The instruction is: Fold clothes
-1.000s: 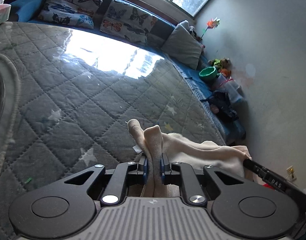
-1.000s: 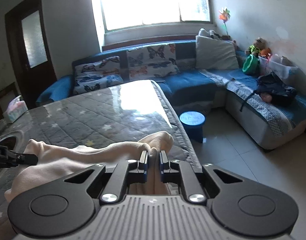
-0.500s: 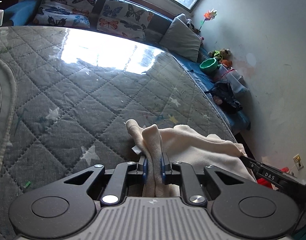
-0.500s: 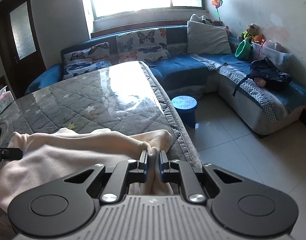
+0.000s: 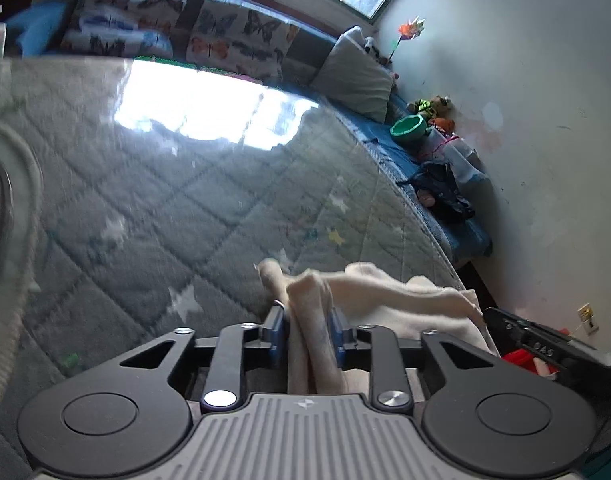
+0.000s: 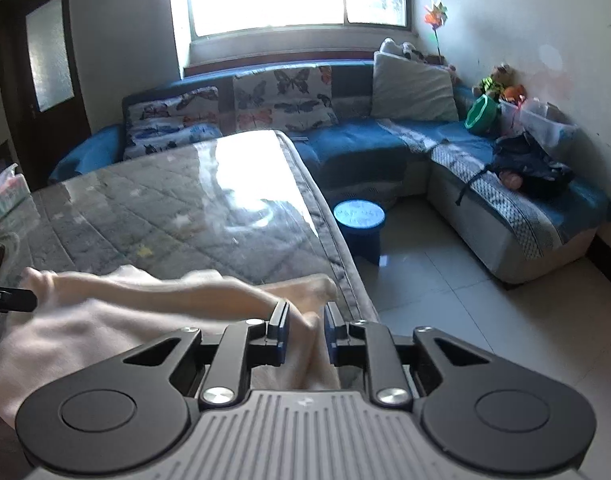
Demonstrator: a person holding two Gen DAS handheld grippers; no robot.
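The left gripper [image 5: 307, 330] is opening, its jaws parting around a bunched corner of the cream garment [image 5: 385, 300], which lies at six o'clock on the grey quilted table [image 5: 185, 200]. The right gripper [image 6: 305, 330] is likewise opening, the garment's other corner between its loosening jaws; a blue stool [image 6: 359, 220] stands at one o'clock.

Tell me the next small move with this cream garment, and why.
Probably draw both grippers straight back. The left gripper and right gripper are opening, the cream garment lies on the quilted table, and folds still sit between the pads.
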